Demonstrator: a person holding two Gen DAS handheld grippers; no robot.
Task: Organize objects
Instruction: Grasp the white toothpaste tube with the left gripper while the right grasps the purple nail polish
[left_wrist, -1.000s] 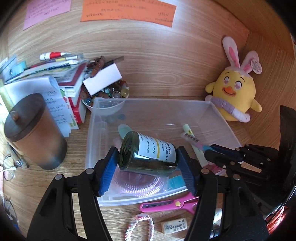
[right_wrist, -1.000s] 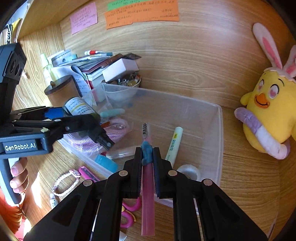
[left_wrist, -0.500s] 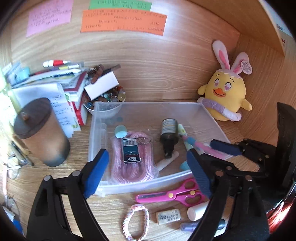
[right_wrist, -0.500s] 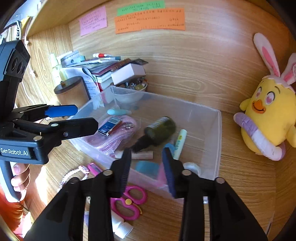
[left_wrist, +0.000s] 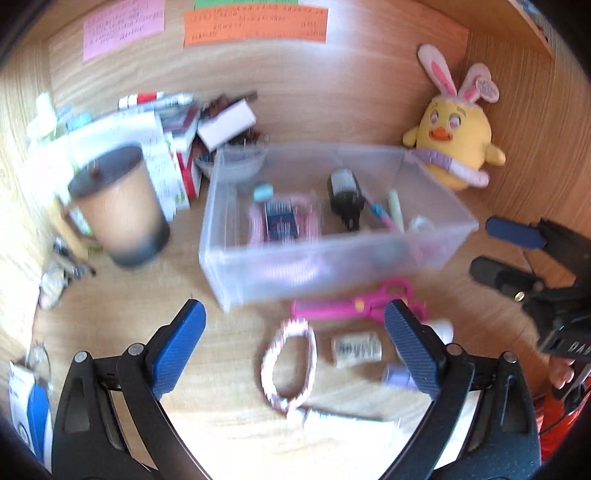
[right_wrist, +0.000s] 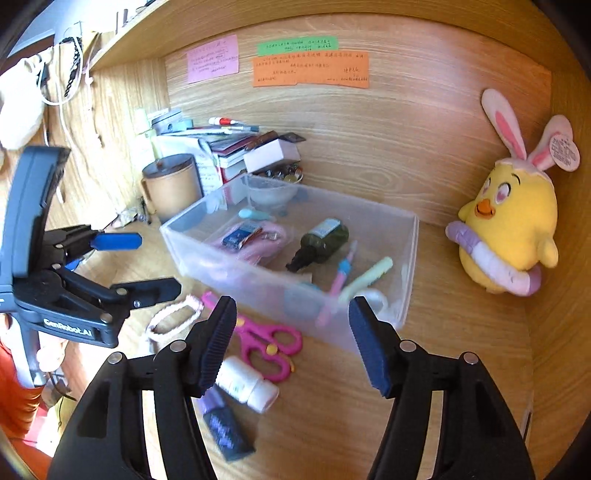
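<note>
With both tools pulled back from the bin, status is logged:
left gripper (left_wrist: 293, 334): jaws just opened wide, nothing between them; held over the braided bracelet (left_wrist: 289, 365) and eraser (left_wrist: 356, 349)
right gripper (right_wrist: 291, 338): jaws just opened about halfway, nothing gripped
clear bin (right_wrist: 408, 280): green bottle (right_wrist: 321, 243), pink toothbrush (right_wrist: 338, 278) and pink cord pack (right_wrist: 255, 236) are seen inside
desk in front of bin: pink scissors (right_wrist: 267, 345), white bottle (right_wrist: 245, 384), purple tube (right_wrist: 221, 424)

The left wrist view was smeared with motion blur: the eraser's (left_wrist: 355, 348) print could not be read. The clear box's (right_wrist: 408, 258) near wall hazed its contents, and the notes' (right_wrist: 310, 68) writing was too small.
</note>
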